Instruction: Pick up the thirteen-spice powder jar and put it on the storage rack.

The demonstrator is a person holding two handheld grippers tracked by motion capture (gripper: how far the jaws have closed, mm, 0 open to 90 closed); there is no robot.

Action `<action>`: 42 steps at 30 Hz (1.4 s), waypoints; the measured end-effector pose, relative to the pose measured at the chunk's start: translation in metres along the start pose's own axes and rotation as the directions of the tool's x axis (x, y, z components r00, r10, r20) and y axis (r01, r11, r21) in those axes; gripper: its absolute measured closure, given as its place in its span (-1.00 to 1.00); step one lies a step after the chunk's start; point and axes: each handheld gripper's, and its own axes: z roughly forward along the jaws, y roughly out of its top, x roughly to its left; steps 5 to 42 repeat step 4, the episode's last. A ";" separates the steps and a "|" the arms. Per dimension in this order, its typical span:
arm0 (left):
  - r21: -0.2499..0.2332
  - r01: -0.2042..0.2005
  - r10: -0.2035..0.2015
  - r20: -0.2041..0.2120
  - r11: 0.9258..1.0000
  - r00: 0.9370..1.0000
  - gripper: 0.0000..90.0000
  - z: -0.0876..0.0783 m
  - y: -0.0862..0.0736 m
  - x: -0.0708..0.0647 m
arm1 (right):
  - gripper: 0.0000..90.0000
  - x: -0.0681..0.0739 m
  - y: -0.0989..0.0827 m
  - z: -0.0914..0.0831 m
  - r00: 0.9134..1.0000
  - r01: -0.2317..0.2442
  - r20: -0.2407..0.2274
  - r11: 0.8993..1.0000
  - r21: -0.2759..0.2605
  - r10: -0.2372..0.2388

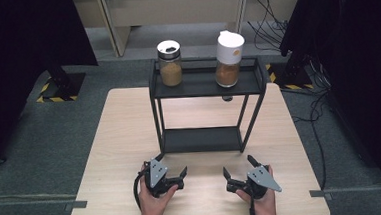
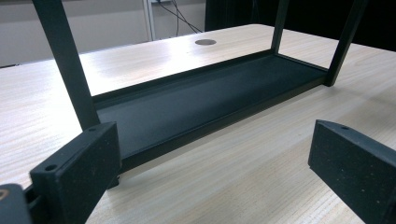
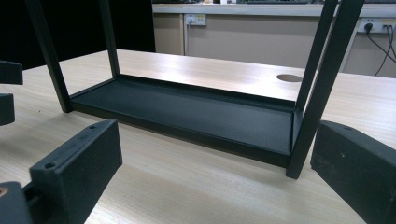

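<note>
Currently both grippers, left point(image 1: 177, 177) and right point(image 1: 237, 178), rest on the table point(image 1: 120, 142) with jaws spread, empty. Two spice jars point(image 1: 170, 63) point(image 1: 229, 58) stand high on the rack point(image 1: 203, 86). We judge a hasty reach could topple them.

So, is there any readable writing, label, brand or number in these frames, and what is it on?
No text can be read.
White-lidded jar: a small yellowish mark on the lid, too small to read.
Dark-lidded jar: no label visible.
Black shelf, table, left gripper and right gripper: no markings visible.
</note>
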 end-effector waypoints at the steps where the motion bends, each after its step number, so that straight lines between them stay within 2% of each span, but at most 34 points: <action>1: 0.000 0.001 -0.001 0.001 1.000 1.000 -0.96 0.000 0.000 0.000 | -0.95 0.000 0.000 0.000 1.000 -0.001 0.001 1.000 0.000 0.001; 42: 0.000 0.003 -0.003 0.003 1.000 1.000 -0.96 0.000 0.000 0.001 | -0.95 0.000 0.000 0.000 1.000 -0.002 0.003 1.000 -0.002 0.002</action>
